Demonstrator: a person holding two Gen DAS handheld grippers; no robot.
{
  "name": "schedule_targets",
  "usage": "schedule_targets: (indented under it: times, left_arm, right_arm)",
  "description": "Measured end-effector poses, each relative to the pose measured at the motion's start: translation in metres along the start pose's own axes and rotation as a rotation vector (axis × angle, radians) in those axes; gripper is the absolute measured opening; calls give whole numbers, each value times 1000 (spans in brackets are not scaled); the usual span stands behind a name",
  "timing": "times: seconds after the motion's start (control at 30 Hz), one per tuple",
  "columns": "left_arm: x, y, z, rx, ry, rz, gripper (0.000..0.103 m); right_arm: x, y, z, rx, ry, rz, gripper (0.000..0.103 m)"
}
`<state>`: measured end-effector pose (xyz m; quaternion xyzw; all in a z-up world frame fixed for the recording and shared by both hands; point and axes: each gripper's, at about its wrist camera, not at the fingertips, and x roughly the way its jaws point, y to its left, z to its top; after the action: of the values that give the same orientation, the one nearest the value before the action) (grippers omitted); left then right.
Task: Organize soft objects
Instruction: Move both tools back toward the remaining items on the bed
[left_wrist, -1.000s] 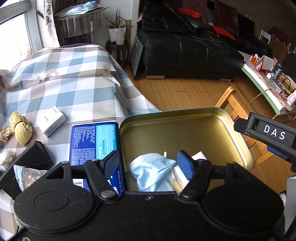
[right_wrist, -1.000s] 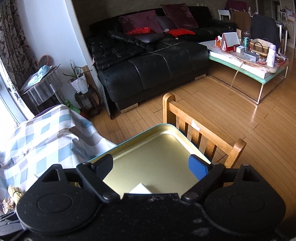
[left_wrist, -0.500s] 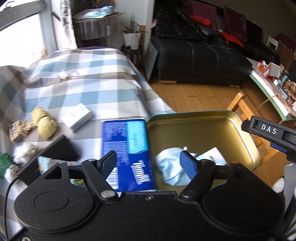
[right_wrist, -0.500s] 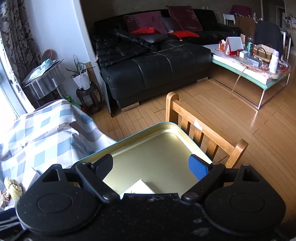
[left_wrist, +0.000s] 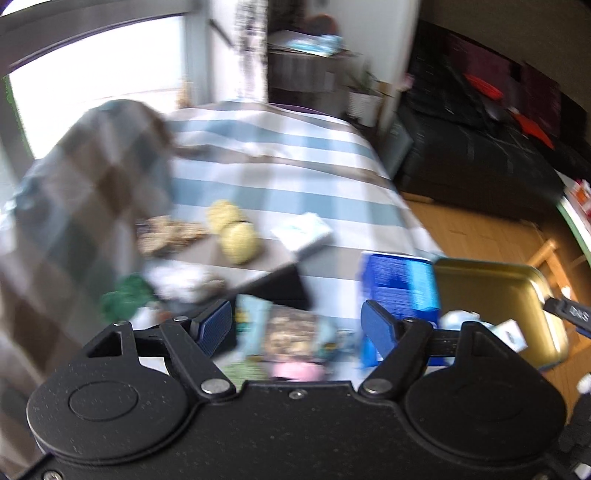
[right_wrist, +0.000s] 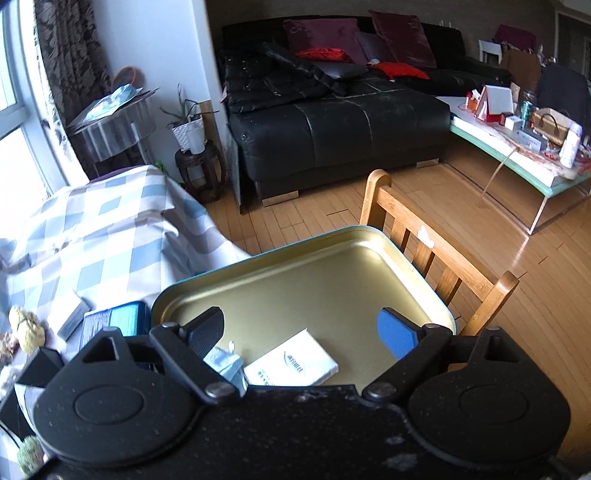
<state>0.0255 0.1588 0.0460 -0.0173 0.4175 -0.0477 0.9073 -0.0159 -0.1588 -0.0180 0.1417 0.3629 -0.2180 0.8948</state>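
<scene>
While the left gripper (left_wrist: 297, 323) hung empty above the checked worktop (left_wrist: 280, 173), fingers spread and opening, a yellow plush toy (left_wrist: 236, 236) lay well ahead. It looked light and squashy; a pinch across its middle should hold. The right gripper (right_wrist: 303, 332), fingers wide apart, hovered empty over the gold tin (right_wrist: 332, 273).

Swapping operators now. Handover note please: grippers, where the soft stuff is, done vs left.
Left gripper: empty, jaws opening, over the checked cloth beside the tin. View is blurred.
Right gripper: open, empty, over the tin.
Done: blue mask and white tissue pack lie in the tin.
Left on the cloth: yellow plush, a brownish piece next to it, a white fluffy piece, a green piece, a printed pouch just ahead of the left jaws, a small white box and a blue box. The pouch looks like the likely next pick.
</scene>
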Motion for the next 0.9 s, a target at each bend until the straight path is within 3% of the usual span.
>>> schedule_targets:
  times: [0.27,0.4,0.53,0.9]
  left_arm:
    - [-23,76,-1,-66,-71,178,81]
    - [-17,102,-2,-111,-63,242,84]
    - [1,119,-4,-153,-33,254,84]
    - [54,120,-22,-126,71,233,84]
  right_arm:
    - [-8,27,-14,-122,-25,14,93]
    - [-14,44,-23,-196,-31,53,94]
    - [-23,57,-37,-233,-33,114,95]
    - [-48,95,-71,-386,-57,258,97]
